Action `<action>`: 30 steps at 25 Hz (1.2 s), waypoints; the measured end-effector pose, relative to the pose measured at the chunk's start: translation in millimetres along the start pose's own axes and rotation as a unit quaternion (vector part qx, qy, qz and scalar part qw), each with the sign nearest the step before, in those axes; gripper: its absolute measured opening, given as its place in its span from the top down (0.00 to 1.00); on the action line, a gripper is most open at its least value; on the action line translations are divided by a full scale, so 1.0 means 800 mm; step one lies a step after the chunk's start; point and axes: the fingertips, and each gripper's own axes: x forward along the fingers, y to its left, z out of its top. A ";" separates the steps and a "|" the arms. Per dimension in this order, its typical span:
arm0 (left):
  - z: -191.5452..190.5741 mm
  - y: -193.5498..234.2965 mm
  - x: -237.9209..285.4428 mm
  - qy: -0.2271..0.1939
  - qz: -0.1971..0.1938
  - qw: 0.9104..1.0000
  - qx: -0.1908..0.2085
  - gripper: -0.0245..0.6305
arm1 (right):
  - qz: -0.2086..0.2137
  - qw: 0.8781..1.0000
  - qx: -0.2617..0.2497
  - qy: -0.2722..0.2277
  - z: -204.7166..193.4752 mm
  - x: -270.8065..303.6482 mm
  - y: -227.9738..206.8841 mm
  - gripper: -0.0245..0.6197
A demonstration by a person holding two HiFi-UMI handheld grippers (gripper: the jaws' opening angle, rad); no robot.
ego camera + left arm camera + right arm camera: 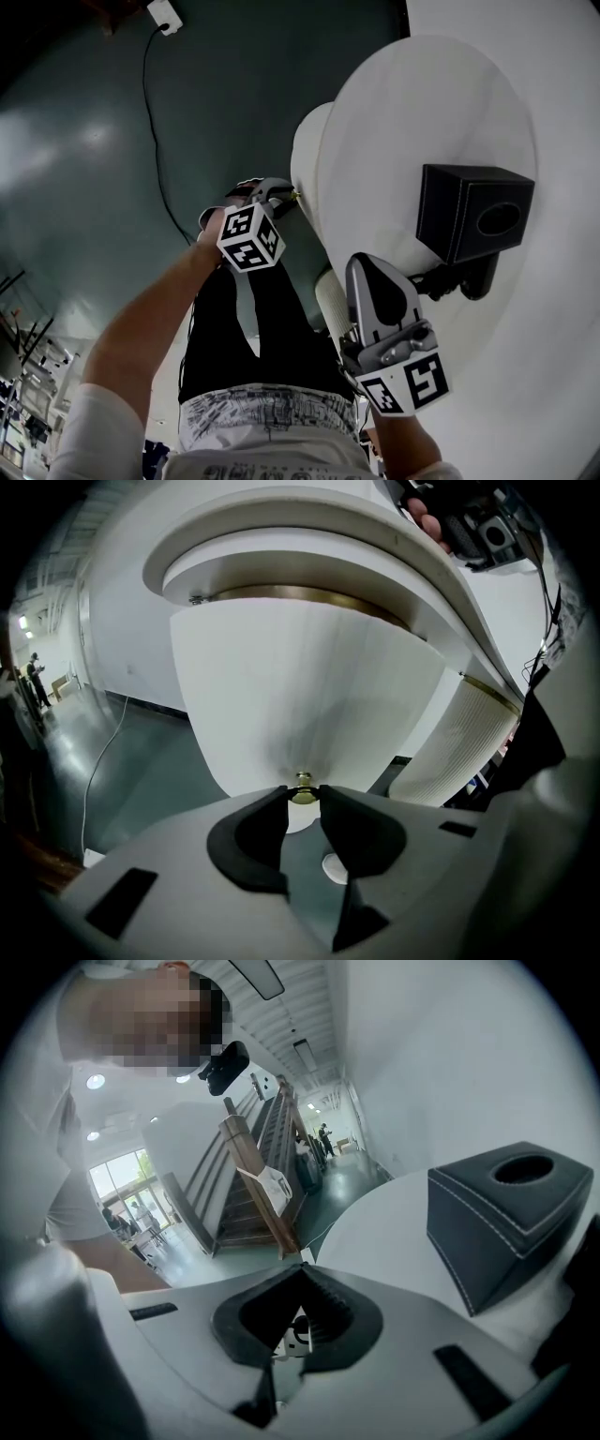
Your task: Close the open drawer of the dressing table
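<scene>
Nearest to me, my right gripper (300, 1274) has its jaws together on nothing and hangs on the near side of the dressing table's top (422, 112), just off its rim and taking no part in the job. My left gripper (302, 799) is beyond it, to the left of that top and below its edge, with its jaws clamped on the small brass knob (302, 780) in the middle of the curved white drawer front (300, 686). As I read it, the grip is made but the closing is not finished. From the head camera the drawer front juts out past the top's left rim, so the drawer needs pushing in under the top until it sits flush. No view lets me see what is in the drawer, since only its outer face shows. Farthest from me, well onto the top, stands a black tissue box (473, 214). Its oval opening is dark and no tissue pokes out.
</scene>
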 end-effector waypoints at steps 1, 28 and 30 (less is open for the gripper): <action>0.001 0.000 0.001 -0.001 -0.001 1.000 0.000 0.78 | 0.000 1.000 0.000 0.000 0.000 0.001 -0.001 0.95; 0.073 -0.004 0.057 -0.108 -0.034 0.993 -0.021 0.78 | -0.003 1.000 -0.021 0.021 0.012 0.032 -0.007 0.95; 0.075 -0.004 0.057 -0.114 -0.034 0.993 -0.024 0.78 | -0.001 0.999 -0.024 0.021 0.015 0.038 -0.001 0.95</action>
